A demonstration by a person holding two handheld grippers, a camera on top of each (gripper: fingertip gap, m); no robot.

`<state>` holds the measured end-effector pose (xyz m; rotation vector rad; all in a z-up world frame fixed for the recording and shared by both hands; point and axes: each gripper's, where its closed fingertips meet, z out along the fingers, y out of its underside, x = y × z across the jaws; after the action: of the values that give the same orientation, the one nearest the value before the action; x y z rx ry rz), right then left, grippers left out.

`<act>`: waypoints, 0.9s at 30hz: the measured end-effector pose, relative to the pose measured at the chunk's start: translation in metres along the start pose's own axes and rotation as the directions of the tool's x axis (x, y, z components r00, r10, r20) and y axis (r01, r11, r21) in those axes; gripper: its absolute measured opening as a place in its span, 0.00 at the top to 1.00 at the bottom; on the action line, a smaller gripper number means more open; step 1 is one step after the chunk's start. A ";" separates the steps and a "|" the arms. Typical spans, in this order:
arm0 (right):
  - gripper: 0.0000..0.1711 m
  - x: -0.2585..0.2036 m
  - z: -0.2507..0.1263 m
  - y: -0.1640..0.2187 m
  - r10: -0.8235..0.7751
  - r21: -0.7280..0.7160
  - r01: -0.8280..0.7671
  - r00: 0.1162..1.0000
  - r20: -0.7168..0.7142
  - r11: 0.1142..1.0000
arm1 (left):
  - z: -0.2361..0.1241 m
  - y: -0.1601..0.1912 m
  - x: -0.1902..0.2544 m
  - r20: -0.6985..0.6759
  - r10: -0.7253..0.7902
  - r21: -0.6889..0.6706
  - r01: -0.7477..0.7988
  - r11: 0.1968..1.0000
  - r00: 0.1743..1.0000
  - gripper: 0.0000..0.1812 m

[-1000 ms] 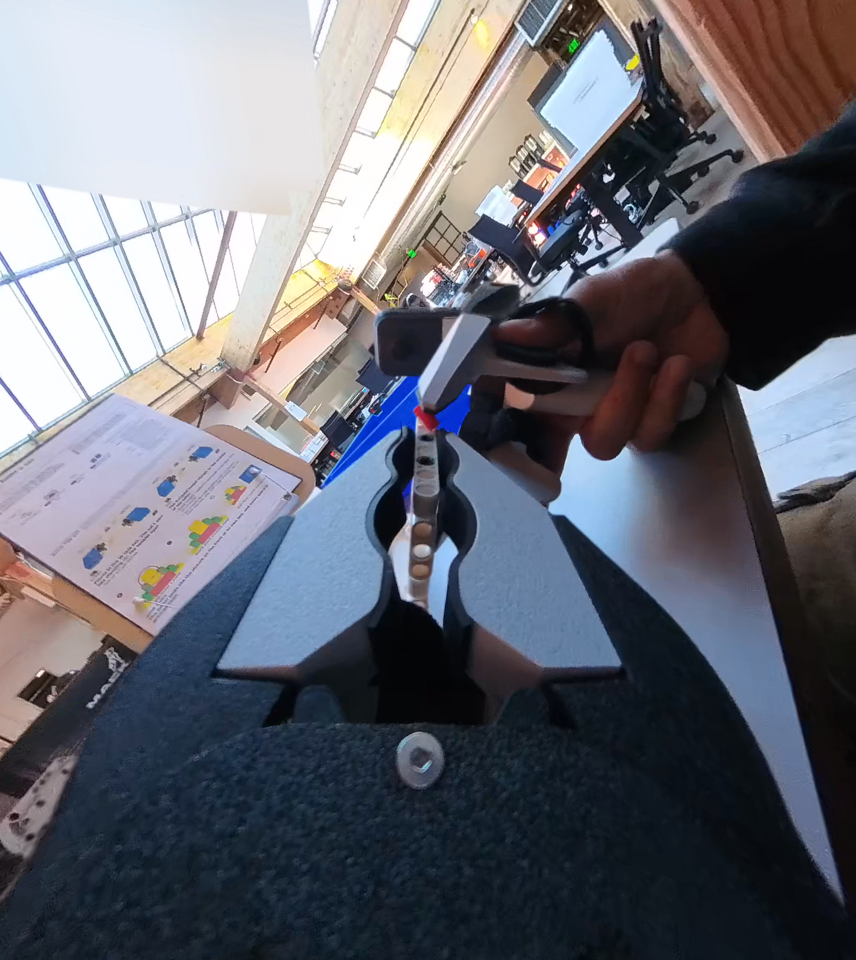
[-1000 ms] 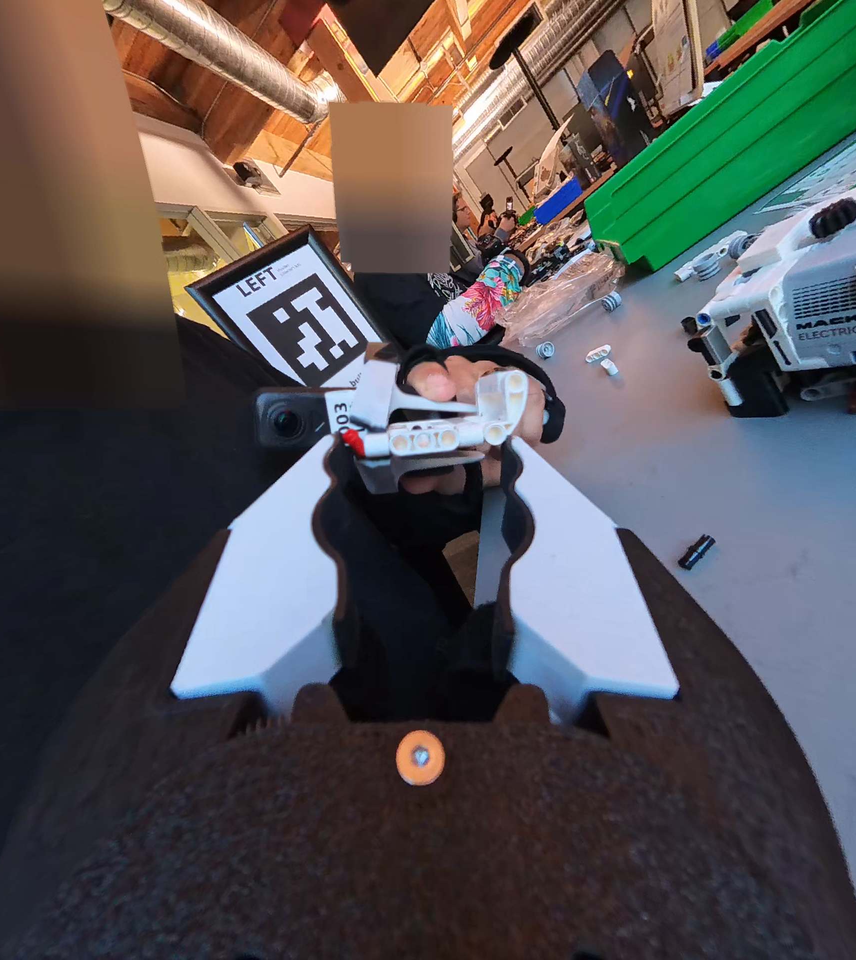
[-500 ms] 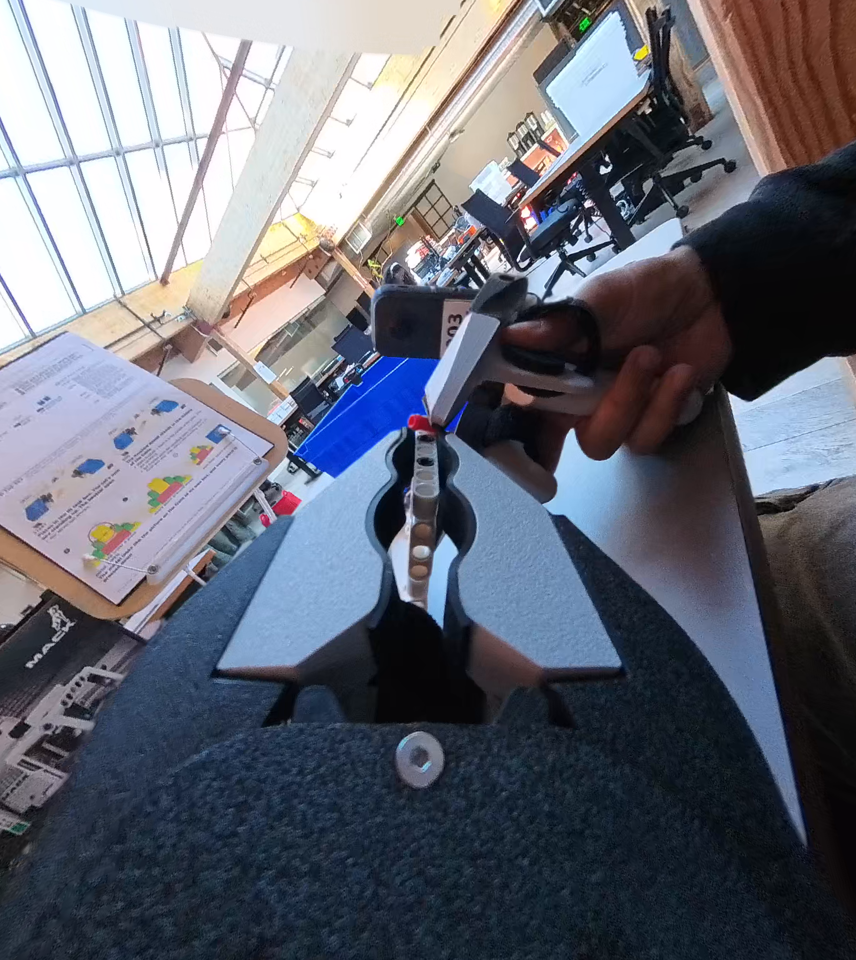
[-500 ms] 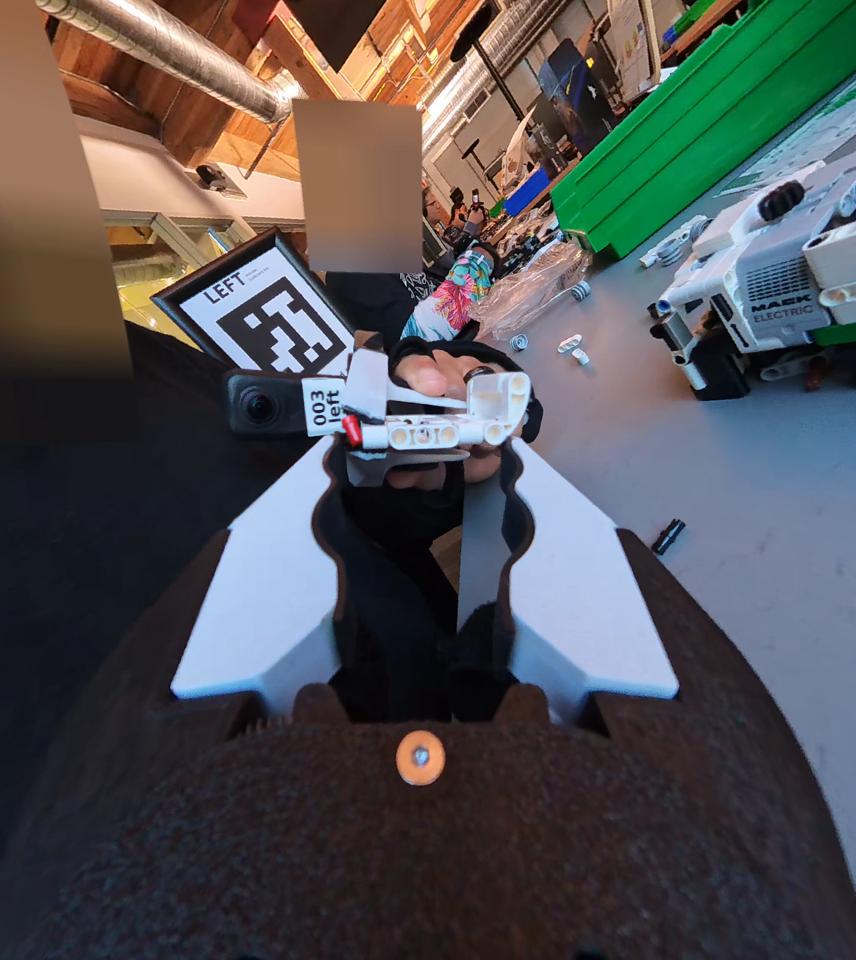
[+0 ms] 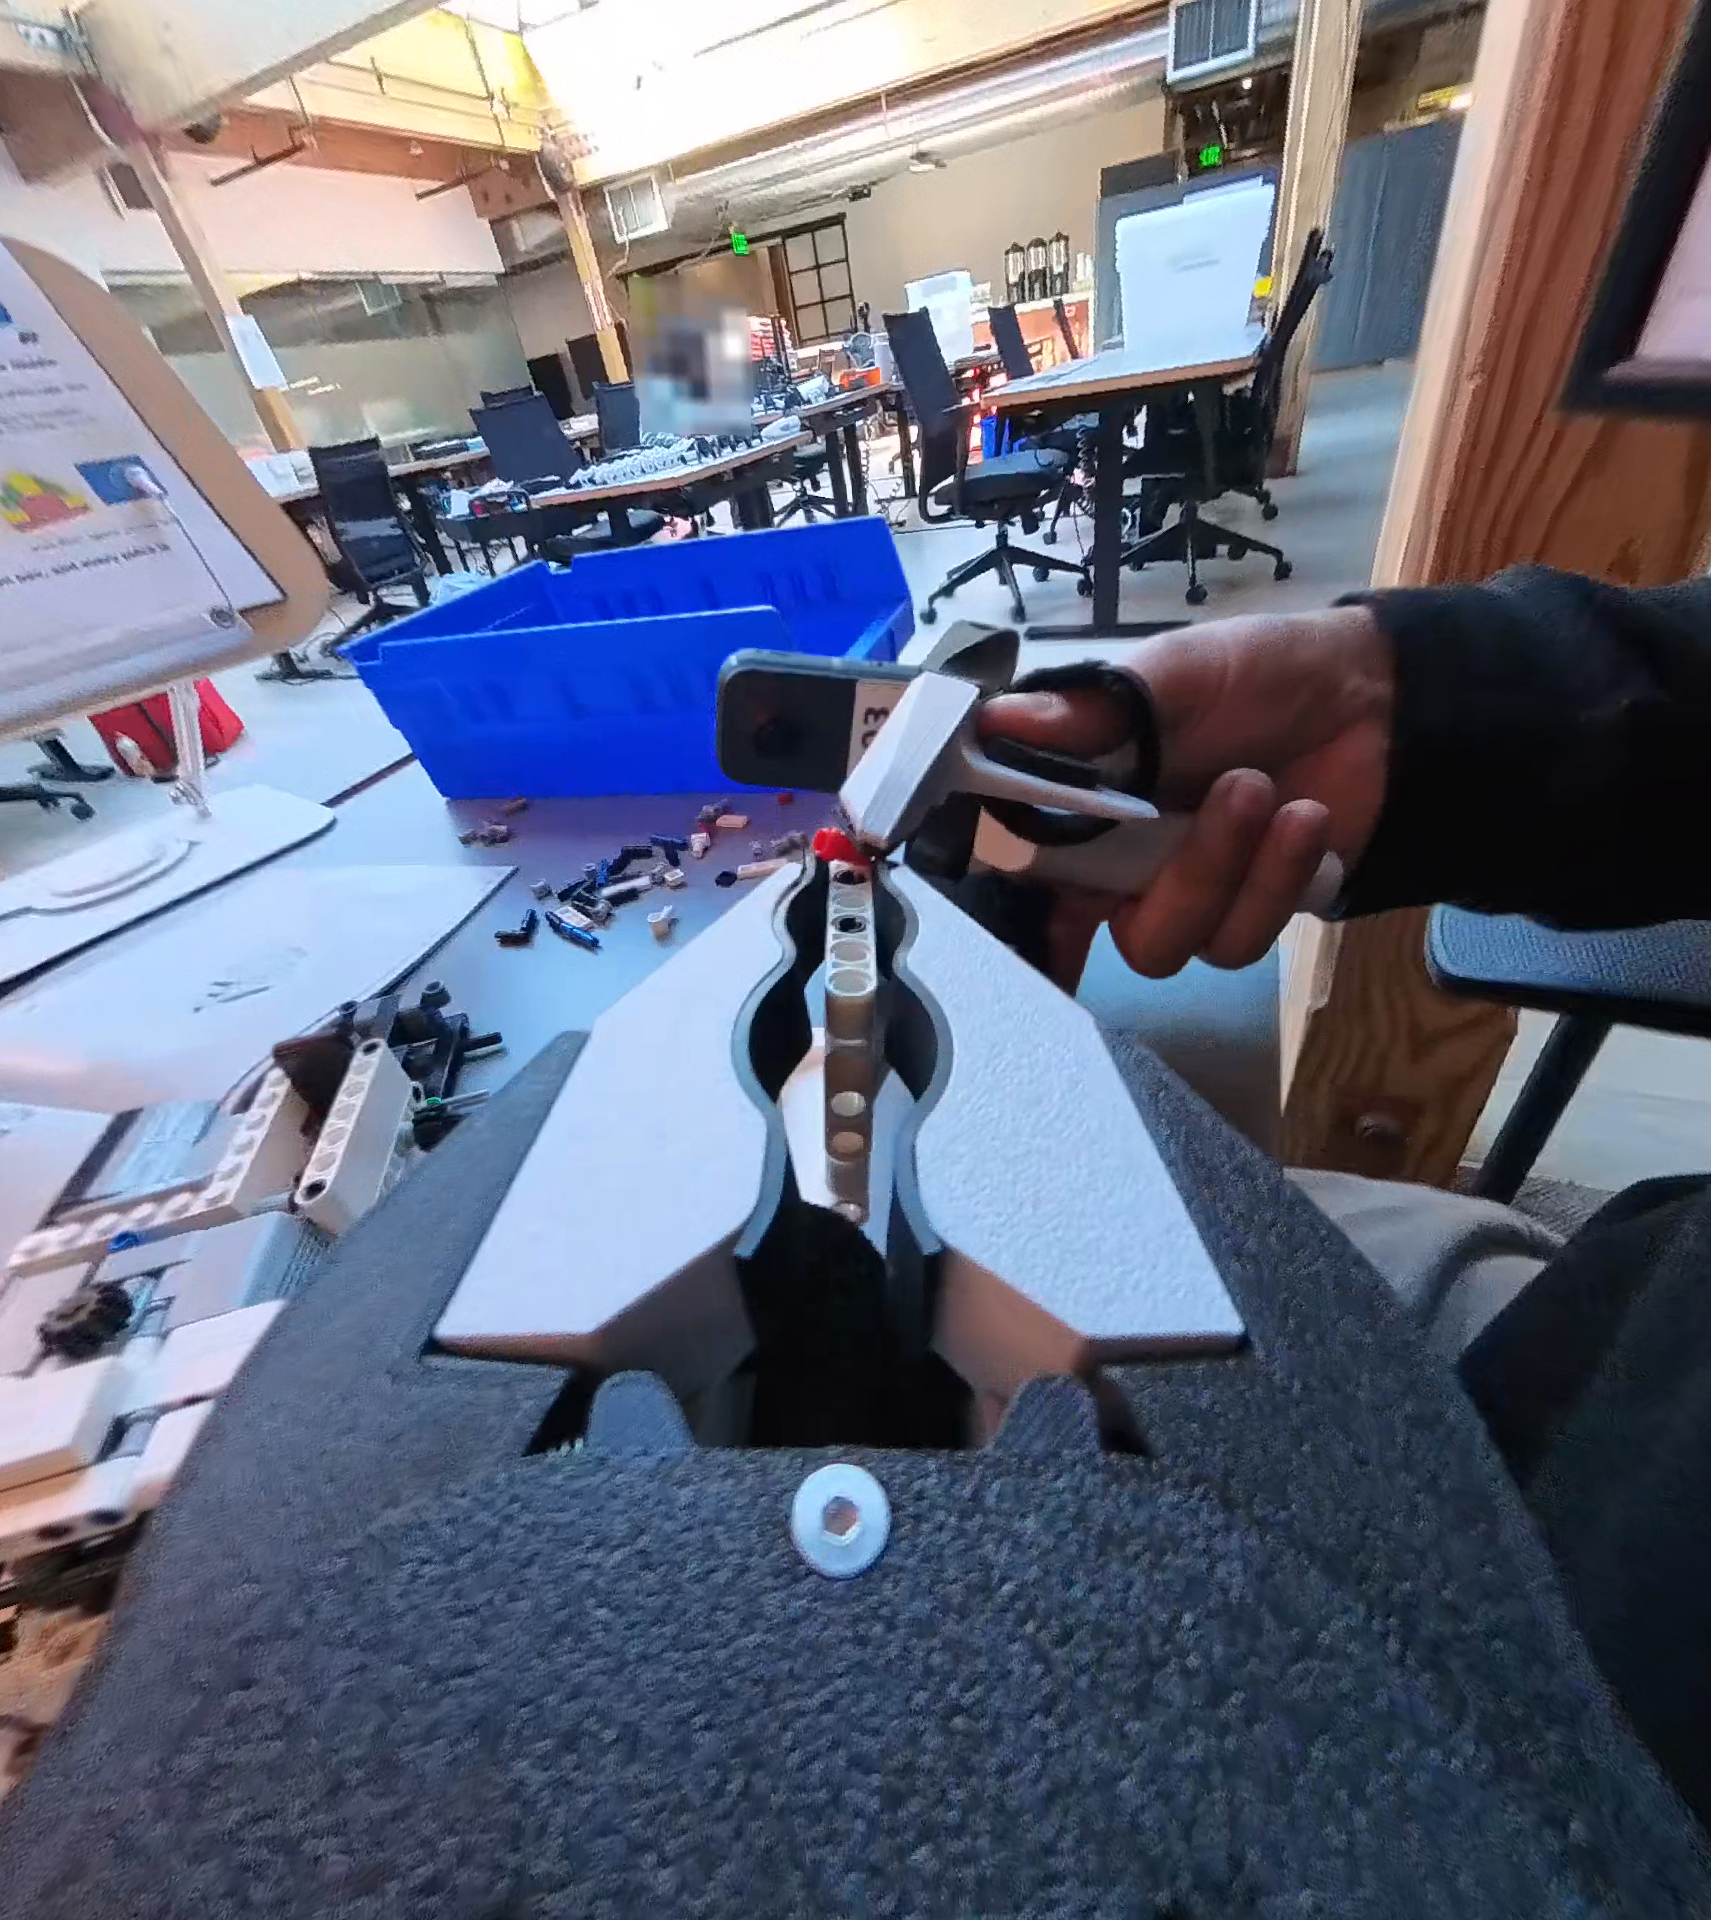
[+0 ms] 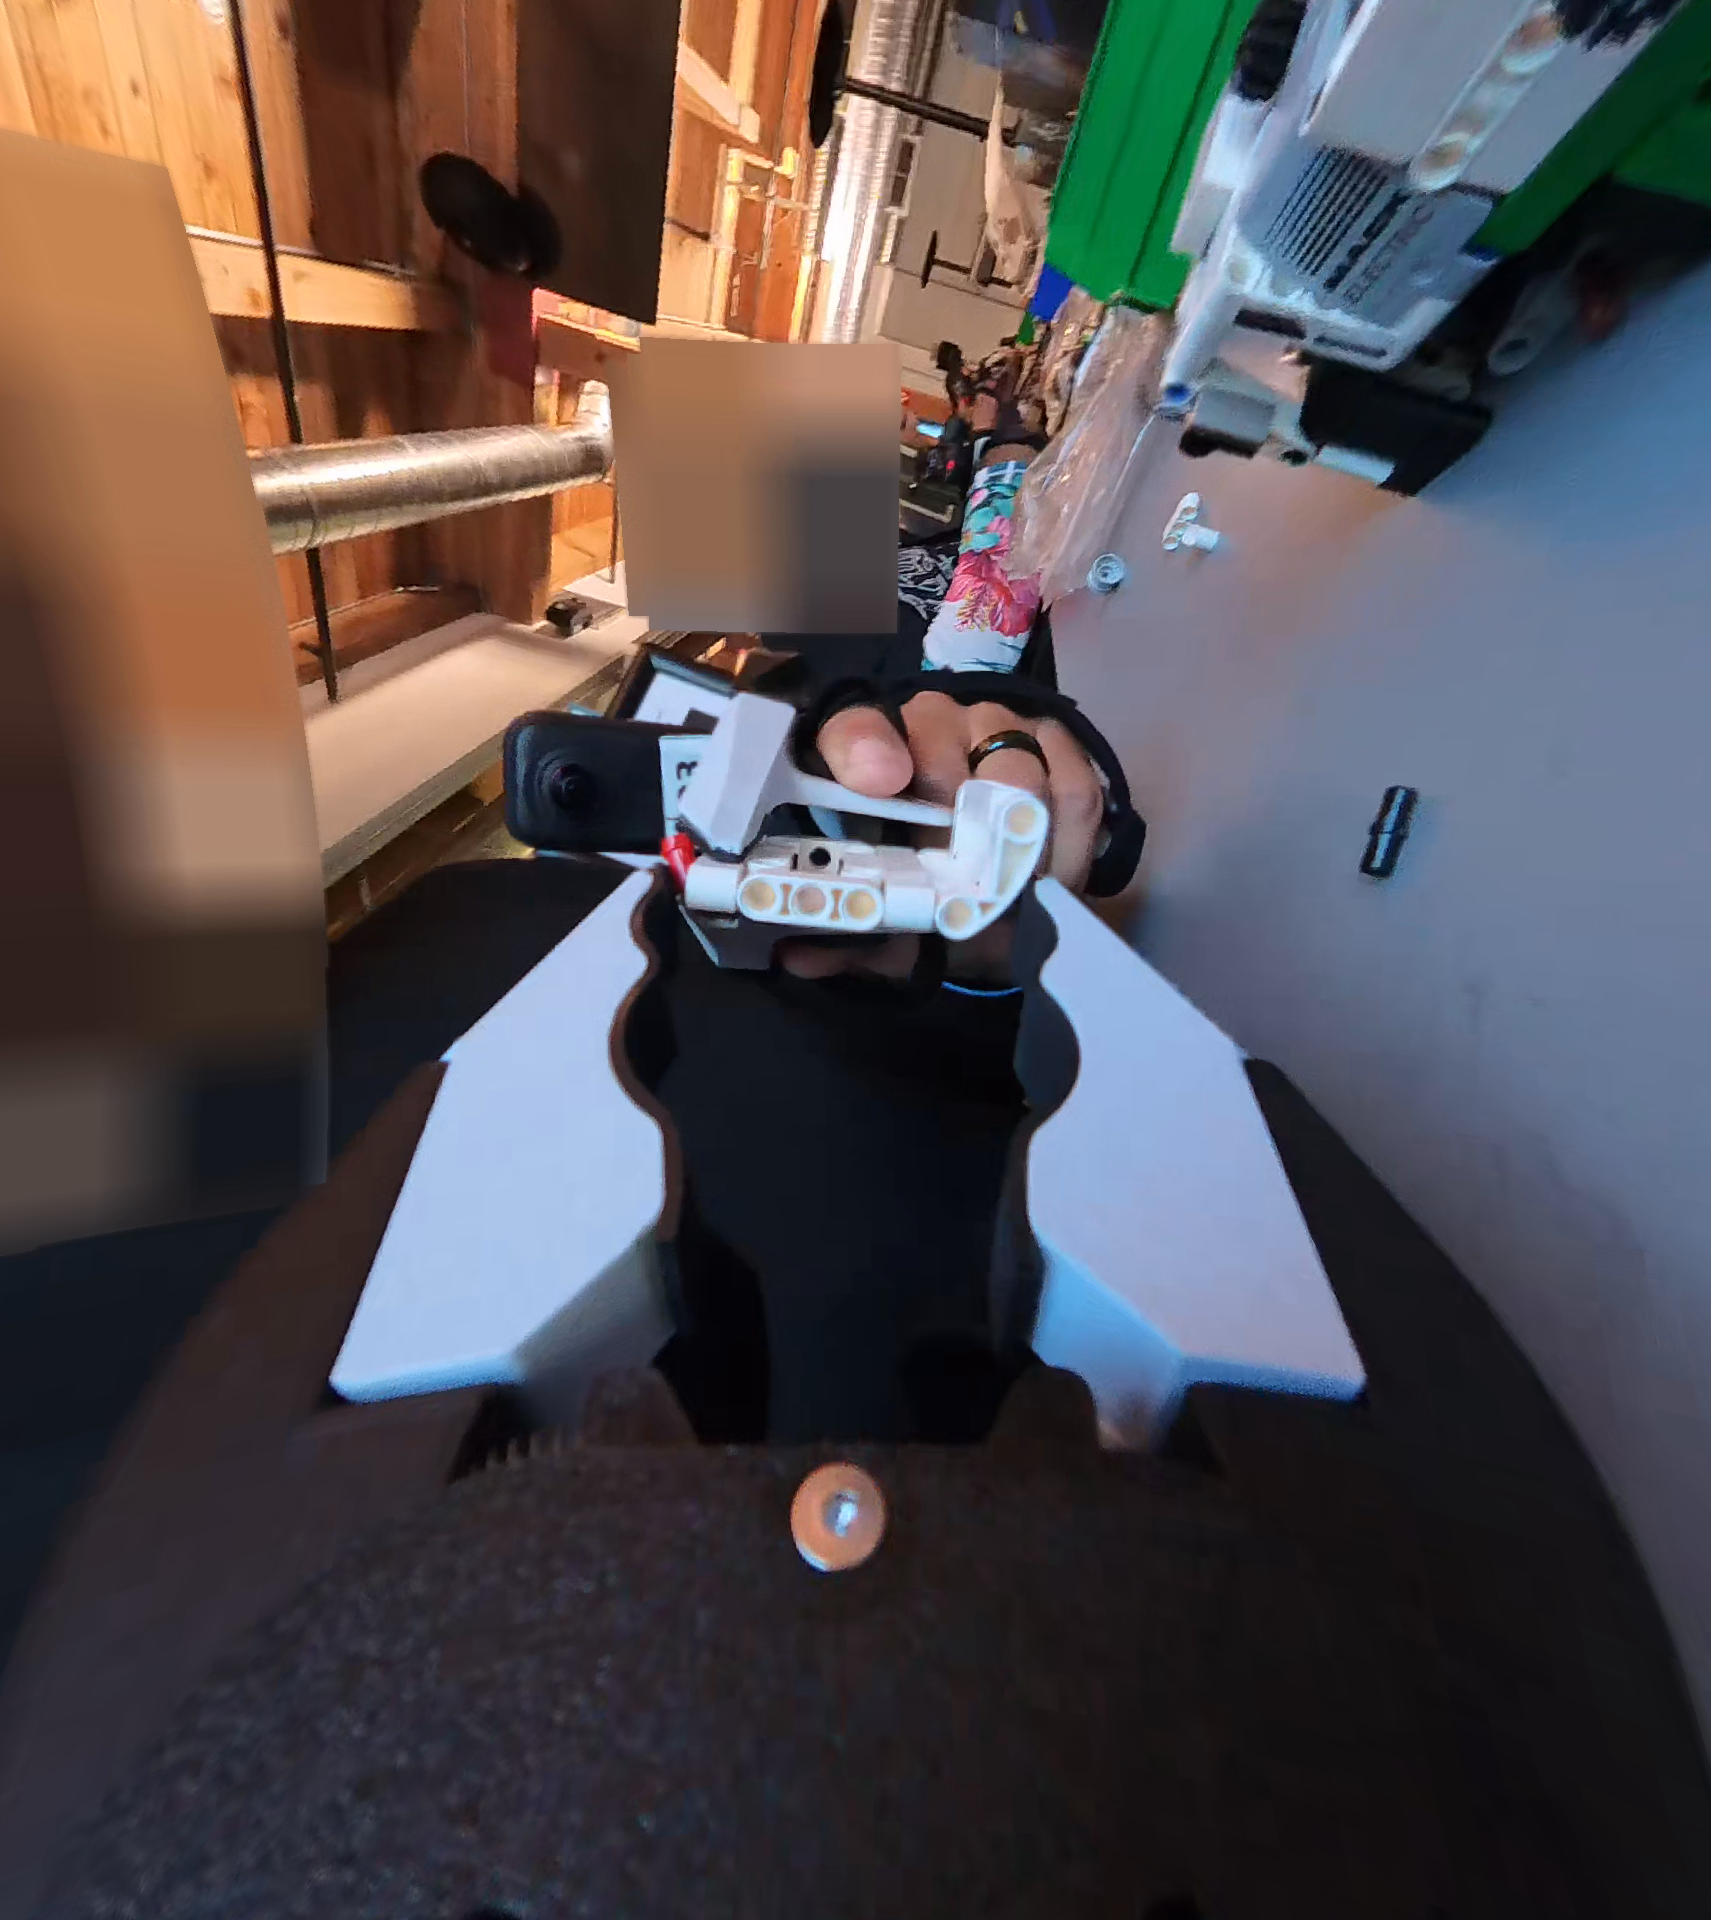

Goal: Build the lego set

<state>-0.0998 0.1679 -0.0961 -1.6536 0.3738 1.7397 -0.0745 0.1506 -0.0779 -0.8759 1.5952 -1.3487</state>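
My left hand-held gripper point(image 5: 849, 971) is clamping a white holed lego beam point(image 5: 849, 1023) between its fingers; the beam's lower end is sinking out of sight into the dark gap between them. Its long axis is running straight forward along the fingers, its far tip carrying a small red pin point(image 5: 833, 844); whether that pin is seated I cannot tell. My right hand-held gripper point(image 6: 843, 940) is standing wide and holding nothing; seen from it, the beam point(image 6: 835, 900) is lying crosswise, an elbow piece point(image 6: 998, 854) turning up at its right end. Left of my left hand-held gripper, a white lego truck point(image 5: 82, 1340) is blurring and getting cut off at the frame edge; loose pieces point(image 5: 622, 883) are lying ahead on the desk point(image 5: 477, 997), before a blue bin point(image 5: 622, 665).
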 end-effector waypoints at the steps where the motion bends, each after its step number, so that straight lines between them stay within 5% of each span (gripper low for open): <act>1: 0.62 0.001 -0.003 -0.004 0.002 0.006 -0.002 1.000 -0.027 1.000 | 0.003 0.000 -0.002 0.001 -0.022 0.002 0.022 1.000 1.000 0.97; 17: 0.59 0.010 -0.001 -0.032 0.015 -0.060 -0.028 0.978 -0.206 0.998 | 0.007 0.000 -0.024 -0.020 -0.165 0.084 0.166 0.982 0.986 0.97; 27: 0.65 0.026 -0.038 -0.045 -0.255 -0.092 0.240 0.857 -0.447 0.966 | -0.034 0.013 -0.048 0.055 -0.169 0.056 0.166 0.984 0.984 0.96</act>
<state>-0.0399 0.1828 -0.1148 -2.0350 0.3262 1.1630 -0.0864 0.2093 -0.0804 -1.0284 1.4610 -1.4603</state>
